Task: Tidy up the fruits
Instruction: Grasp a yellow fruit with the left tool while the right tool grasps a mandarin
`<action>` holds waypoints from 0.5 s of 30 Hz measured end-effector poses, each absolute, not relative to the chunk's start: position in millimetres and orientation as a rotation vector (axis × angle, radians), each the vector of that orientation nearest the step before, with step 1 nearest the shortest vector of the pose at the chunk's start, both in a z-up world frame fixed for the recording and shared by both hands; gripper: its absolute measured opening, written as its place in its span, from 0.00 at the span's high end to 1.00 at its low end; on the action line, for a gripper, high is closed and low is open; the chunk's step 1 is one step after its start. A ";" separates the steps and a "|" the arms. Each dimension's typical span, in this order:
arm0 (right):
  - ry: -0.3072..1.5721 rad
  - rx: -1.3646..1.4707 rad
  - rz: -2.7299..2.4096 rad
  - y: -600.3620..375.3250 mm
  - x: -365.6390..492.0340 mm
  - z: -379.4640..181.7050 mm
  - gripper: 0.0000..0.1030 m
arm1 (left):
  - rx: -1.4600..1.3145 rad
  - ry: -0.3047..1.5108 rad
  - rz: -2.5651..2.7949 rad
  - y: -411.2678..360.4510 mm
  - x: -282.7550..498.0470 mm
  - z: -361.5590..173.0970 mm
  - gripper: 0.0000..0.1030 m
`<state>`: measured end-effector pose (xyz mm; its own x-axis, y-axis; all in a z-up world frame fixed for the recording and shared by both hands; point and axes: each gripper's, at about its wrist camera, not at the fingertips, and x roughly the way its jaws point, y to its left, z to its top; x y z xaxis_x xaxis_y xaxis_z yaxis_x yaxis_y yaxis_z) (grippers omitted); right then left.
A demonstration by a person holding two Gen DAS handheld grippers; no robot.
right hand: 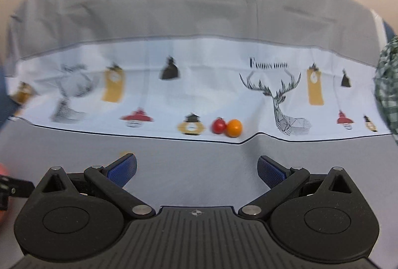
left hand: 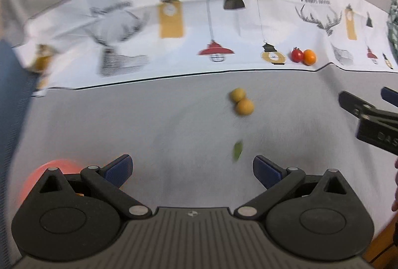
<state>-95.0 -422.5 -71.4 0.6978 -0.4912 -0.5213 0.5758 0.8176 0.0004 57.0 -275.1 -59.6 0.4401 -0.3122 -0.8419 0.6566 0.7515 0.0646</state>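
Observation:
Two small yellow fruits (left hand: 241,101) lie touching on the grey cloth, ahead and right of my open, empty left gripper (left hand: 192,169). A green leaf (left hand: 237,150) lies just ahead of it. A red cherry tomato (left hand: 296,55) and an orange one (left hand: 309,57) sit side by side on the white printed cloth. In the right wrist view the red tomato (right hand: 218,126) and the orange one (right hand: 234,128) lie ahead of my open, empty right gripper (right hand: 196,169). The right gripper also shows at the right edge of the left wrist view (left hand: 368,104).
A pink-orange dish (left hand: 53,170) sits partly hidden behind my left gripper's left finger. The white printed cloth (right hand: 199,84) runs across the table, grey cloth (left hand: 149,124) in front. A green checked cloth (right hand: 389,84) is at the far right.

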 end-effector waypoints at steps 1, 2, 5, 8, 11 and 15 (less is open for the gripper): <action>0.547 0.164 -0.598 -443.9 -79.7 -84.2 0.01 | 0.405 0.948 -0.625 -290.6 65.2 -70.7 0.00; 0.560 0.160 -0.597 -459.5 -68.1 -94.3 0.01 | 0.397 0.957 -0.623 -305.6 72.3 -81.0 0.00; 0.607 0.159 -0.609 -518.8 -44.0 -124.6 0.01 | 0.376 0.967 -0.607 -344.4 92.9 -111.8 0.00; 0.629 0.185 -0.620 -563.2 -22.7 -153.2 0.04 | 0.361 0.996 -0.580 -366.9 109.4 -138.6 0.00; 0.627 0.159 -0.631 -586.2 -6.9 -174.7 0.04 | 0.345 1.012 -0.556 -376.1 122.1 -159.7 0.00; 0.582 0.108 -0.618 -597.8 3.2 -185.6 0.03 | 0.331 0.987 -0.565 -373.3 125.3 -169.0 0.00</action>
<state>3.2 -597.8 -185.6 0.6611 -0.5156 -0.5451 0.5746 0.8150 -0.0740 125.3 -373.3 -169.0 0.4257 -0.2968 -0.8548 0.5869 0.8096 0.0112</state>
